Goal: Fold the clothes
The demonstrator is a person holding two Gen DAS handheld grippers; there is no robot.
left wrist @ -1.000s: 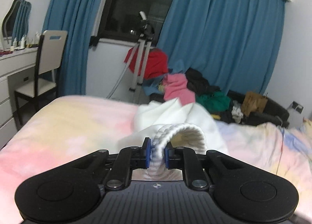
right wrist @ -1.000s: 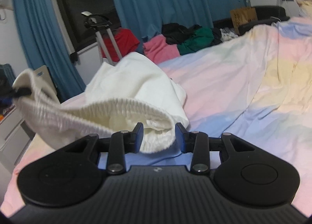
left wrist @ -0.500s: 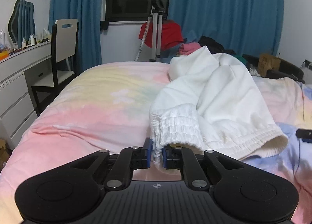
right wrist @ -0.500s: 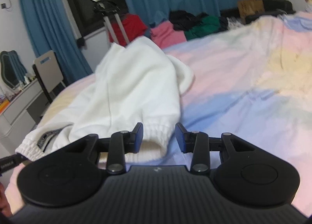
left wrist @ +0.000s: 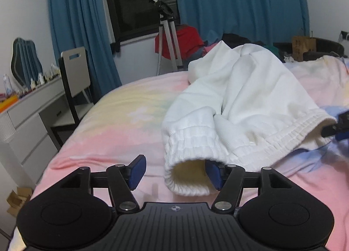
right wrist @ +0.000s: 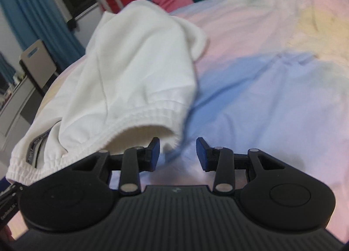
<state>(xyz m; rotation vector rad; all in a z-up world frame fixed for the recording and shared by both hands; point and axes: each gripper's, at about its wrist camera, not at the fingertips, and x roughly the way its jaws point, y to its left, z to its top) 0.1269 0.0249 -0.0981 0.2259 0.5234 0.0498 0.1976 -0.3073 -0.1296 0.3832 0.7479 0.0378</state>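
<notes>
The garment (left wrist: pixel 250 107) lies on the bed (left wrist: pixel 122 124), centre to right of the frame. A chair (left wrist: pixel 75 76) and desk (left wrist: pixel 30 107) stand at the left; a tripod (left wrist: pixel 168 39) stands behind the bed, upper centre.

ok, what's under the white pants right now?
The white pants lie on the pastel bedspread, which shows all around them. The open waistband reveals only pale lining. Anything beneath the bunched fabric is covered.

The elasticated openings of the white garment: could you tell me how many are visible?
2. A narrow ribbed cuff lies on the bedspread just ahead of the left tongs; a wide ribbed hem spreads to its right. More may be hidden underneath.
</notes>
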